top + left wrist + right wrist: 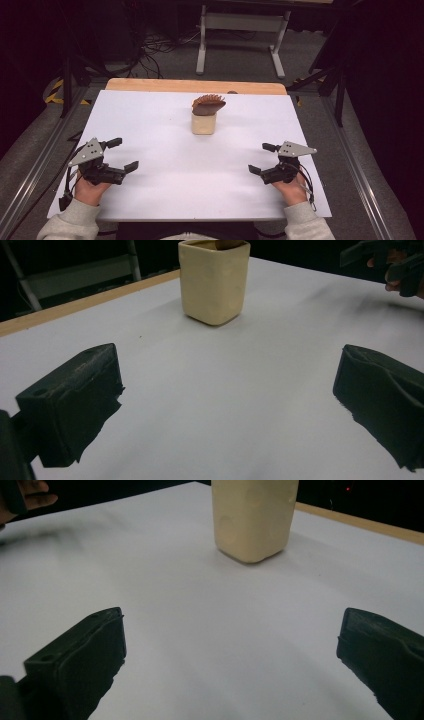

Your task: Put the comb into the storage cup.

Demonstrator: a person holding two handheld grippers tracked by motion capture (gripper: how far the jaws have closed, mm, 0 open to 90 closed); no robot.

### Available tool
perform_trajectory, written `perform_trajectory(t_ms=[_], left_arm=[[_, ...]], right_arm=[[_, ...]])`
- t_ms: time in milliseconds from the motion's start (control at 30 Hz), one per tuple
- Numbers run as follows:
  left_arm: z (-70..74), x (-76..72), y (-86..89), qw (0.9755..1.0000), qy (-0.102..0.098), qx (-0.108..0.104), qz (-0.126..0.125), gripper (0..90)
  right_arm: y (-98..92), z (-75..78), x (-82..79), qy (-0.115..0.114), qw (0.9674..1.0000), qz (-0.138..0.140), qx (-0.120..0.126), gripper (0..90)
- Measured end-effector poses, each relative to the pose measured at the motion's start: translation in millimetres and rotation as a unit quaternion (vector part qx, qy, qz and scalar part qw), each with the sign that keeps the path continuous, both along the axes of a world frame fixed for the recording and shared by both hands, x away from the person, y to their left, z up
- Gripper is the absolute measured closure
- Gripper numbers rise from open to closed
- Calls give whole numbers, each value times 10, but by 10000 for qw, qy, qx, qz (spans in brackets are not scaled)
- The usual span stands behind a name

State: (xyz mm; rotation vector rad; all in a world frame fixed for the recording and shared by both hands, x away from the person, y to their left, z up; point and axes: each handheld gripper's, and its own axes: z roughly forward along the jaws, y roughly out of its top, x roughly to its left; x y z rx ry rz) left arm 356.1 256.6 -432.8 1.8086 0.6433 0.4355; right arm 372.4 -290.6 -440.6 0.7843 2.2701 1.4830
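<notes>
A cream square cup stands at the middle of the white table top, toward the far side. A brown, ridged, shell-like object rests on the cup's mouth and sticks out above it. My left gripper is held low at the near left, open, with nothing between its jaws. My right gripper is at the near right, also open and holding nothing. The cup appears ahead of the left jaws, and the cup likewise ahead of the right jaws.
A wooden strip runs along the table's far edge. Beyond it stands a white metal frame on a grey floor with black cables. Metal rails flank the table.
</notes>
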Motion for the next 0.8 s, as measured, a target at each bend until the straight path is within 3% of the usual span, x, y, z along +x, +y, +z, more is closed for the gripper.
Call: perform_trajectory(t_ms=[333,467,633,800], left_arm=[[-113,7,20,9998,86,-168,80,3],[-220,10,17,9993,178,-256,224,4],[-237,26,38,9990,124,-305,308,2],[-240,28,18,9992,66,-181,339,1]], right_arm=[[88,-159,-39,54,9996,-67,-267,0],[53,-145,-53,-13,9996,-197,-177,0],[30,-136,-64,-41,9997,-215,-45,0],[18,-132,-75,-85,9997,-229,34,0]])
